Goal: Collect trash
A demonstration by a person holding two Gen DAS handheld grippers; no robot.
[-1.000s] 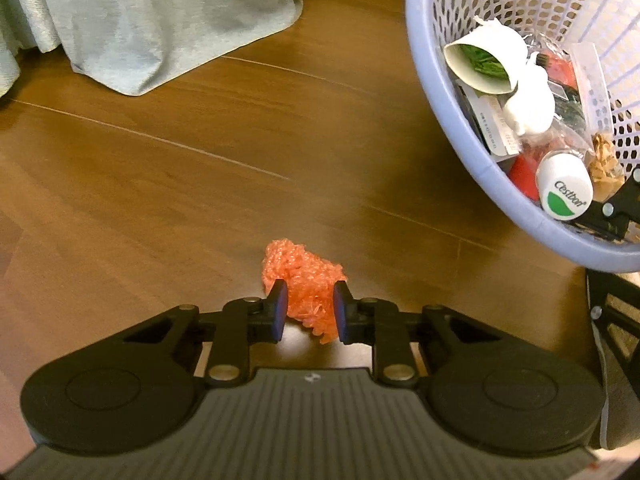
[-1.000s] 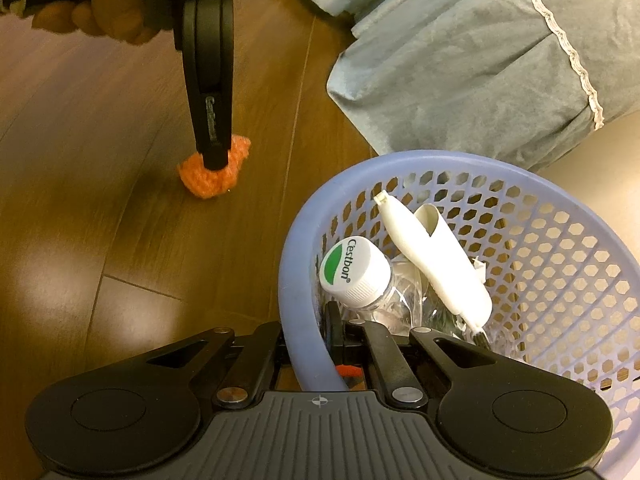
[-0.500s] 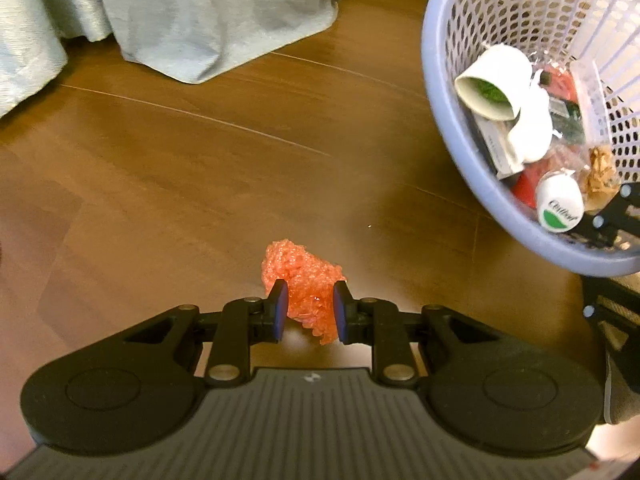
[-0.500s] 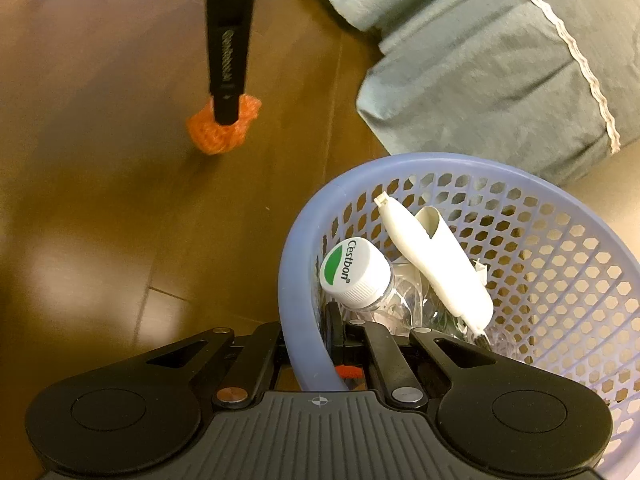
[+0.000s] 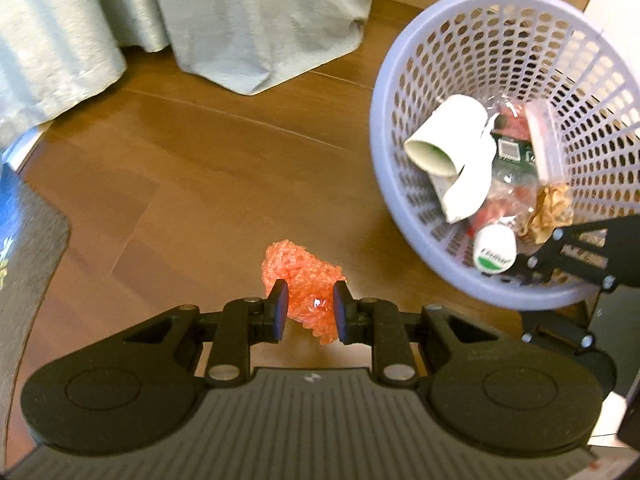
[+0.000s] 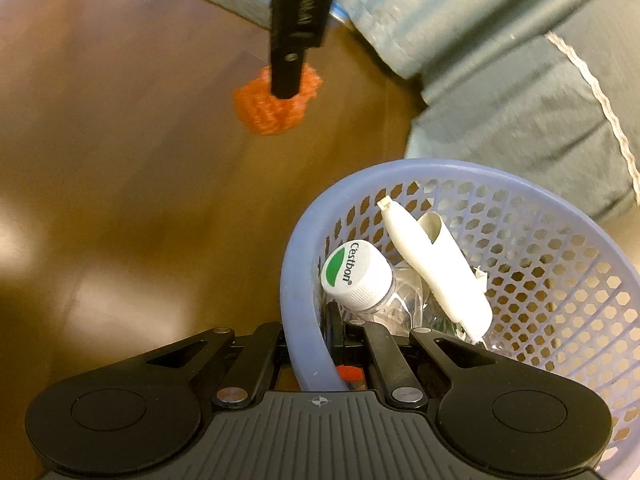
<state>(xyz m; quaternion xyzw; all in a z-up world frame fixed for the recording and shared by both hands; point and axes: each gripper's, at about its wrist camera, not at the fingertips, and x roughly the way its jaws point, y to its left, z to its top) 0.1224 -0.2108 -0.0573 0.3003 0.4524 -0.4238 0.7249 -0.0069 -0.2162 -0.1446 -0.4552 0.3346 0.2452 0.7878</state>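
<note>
Orange netting sits gripped in the left jaws; only the right view shows jaws clamping the basket rim.

Crumpled orange wad aloft beside lavender basket.

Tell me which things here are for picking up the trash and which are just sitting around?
For the job:
- orange mesh wad, held in the left gripper
- purple basket, its rim clamped by the right gripper
- trash already inside: paper cup, bottle with white cap

Just there:
- curtain
- wooden floor
- grey mat
- blue-grey cloth
</note>
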